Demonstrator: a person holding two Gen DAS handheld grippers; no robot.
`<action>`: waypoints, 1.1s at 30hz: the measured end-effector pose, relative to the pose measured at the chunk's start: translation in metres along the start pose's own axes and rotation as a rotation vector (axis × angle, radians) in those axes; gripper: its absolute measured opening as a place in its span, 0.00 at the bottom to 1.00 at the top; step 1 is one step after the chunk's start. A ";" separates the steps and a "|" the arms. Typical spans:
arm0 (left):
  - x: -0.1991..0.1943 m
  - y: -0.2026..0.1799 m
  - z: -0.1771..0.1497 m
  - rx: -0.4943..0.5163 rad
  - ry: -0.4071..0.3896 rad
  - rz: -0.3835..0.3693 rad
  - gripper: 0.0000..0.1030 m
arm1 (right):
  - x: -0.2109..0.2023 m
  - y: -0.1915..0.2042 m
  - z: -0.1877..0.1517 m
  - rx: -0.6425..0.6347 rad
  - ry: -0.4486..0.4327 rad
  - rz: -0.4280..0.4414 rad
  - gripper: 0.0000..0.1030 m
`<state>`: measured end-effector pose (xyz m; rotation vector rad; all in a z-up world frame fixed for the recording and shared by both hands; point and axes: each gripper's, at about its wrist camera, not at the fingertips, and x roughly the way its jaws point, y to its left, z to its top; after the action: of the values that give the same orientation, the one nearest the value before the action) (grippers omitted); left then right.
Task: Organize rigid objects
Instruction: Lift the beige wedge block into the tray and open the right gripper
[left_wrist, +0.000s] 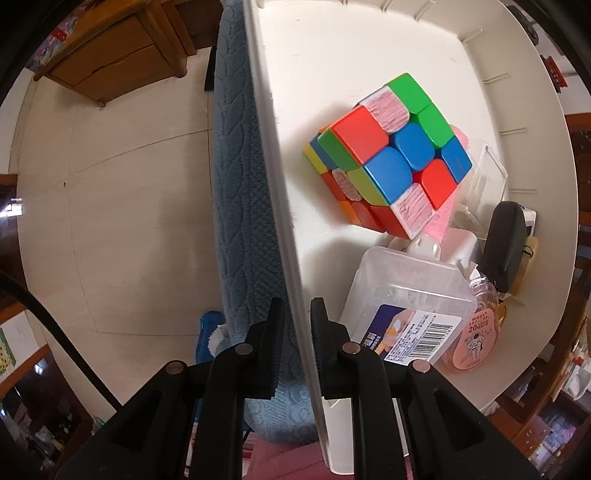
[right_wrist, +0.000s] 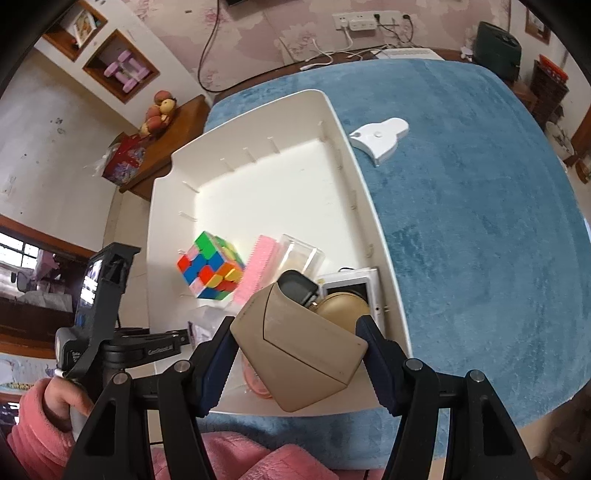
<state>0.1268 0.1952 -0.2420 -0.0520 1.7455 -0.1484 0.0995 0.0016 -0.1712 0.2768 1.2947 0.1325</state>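
Right tongs (right_wrist: 295, 354) clamp tan box (right_wrist: 299, 354) above bin (right_wrist: 373, 221) | left tongs (left_wrist: 297, 325) pinch bin wall

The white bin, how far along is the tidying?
Done: the white bin already holds a puzzle cube, a pink comb and a clear lidded box. In hand: the right tongs clamp a tan box over the bin, while the left tongs pinch its wall. Left: a white plastic piece on the blue cloth.

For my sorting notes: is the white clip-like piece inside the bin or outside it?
Outside. The white piece lies on the blue cloth, beside the bin.
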 end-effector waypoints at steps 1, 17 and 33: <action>0.001 0.002 0.000 0.001 -0.001 0.000 0.15 | 0.000 0.001 -0.001 -0.001 -0.001 -0.001 0.64; 0.002 0.011 -0.005 -0.062 -0.008 -0.013 0.15 | -0.019 -0.013 0.001 -0.036 -0.045 -0.008 0.68; 0.003 0.020 -0.012 -0.219 -0.007 0.042 0.15 | -0.038 -0.067 0.035 -0.106 -0.116 0.007 0.79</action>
<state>0.1152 0.2156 -0.2453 -0.1759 1.7481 0.0740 0.1191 -0.0768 -0.1452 0.1958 1.1674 0.1875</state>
